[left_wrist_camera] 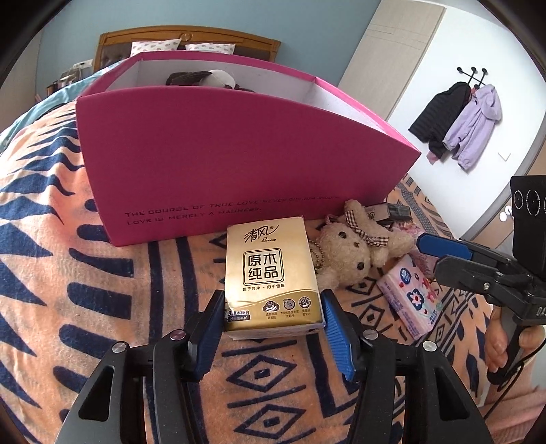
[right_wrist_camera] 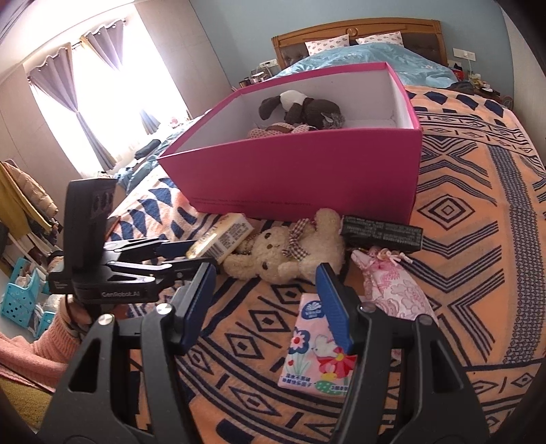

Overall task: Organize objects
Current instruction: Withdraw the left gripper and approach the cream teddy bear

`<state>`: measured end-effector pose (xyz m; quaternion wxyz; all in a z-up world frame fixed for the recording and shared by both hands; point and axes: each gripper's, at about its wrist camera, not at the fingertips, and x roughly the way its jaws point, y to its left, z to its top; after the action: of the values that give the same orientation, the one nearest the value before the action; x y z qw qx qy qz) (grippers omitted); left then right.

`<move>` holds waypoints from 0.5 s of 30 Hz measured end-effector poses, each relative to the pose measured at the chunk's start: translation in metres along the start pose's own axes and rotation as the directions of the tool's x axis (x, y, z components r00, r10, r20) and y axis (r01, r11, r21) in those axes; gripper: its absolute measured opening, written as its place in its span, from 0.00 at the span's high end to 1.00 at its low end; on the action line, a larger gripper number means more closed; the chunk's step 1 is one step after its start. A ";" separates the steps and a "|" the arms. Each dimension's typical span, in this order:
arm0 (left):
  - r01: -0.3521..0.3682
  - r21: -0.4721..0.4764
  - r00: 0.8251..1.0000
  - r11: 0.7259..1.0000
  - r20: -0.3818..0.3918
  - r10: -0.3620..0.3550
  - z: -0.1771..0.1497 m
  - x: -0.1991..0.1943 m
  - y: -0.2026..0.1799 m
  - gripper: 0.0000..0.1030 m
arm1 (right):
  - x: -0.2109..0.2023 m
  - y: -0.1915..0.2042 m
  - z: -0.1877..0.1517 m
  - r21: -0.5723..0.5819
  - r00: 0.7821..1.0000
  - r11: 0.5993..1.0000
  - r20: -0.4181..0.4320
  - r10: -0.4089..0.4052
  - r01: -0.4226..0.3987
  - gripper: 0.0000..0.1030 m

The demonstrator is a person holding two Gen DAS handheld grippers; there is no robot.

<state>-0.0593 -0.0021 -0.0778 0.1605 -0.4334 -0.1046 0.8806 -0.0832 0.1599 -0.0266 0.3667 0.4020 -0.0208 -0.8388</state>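
We see two tissue packs on the patterned orange bedspread (left_wrist_camera: 68, 259) before one pink cardboard box (left_wrist_camera: 218, 164): the glossy gold rectangular pack (left_wrist_camera: 271, 273) lies between our left gripper's (left_wrist_camera: 271, 328) spread fingers, untouched, while our right gripper (right_wrist_camera: 266, 307) hangs open above the flowered pink pack (right_wrist_camera: 307, 358), beside one fuzzy cream teddy bear (right_wrist_camera: 283, 252).

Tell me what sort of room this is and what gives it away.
A bedroom, most likely. The work happens on a bed under a patterned blanket, with a wooden headboard and pillows behind, and jackets hanging on a wall hook.
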 end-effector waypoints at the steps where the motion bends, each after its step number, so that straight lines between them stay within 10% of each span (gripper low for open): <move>1: -0.007 -0.001 1.000 1.000 -0.001 0.007 0.001 0.000 0.000 0.46 | 0.001 -0.001 0.000 0.000 1.000 1.000 -0.004 -0.008 0.008 0.39; 15: -0.086 -0.018 0.995 0.996 0.042 0.087 -0.003 -0.020 0.013 0.47 | 0.042 -0.012 0.012 0.008 0.987 0.990 -0.085 -0.136 0.138 0.42</move>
<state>-0.0481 -0.0215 -0.0692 0.1164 -0.4201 -0.0965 0.8948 -0.1156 0.1388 -0.0496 0.3060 0.4398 0.0166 -0.8442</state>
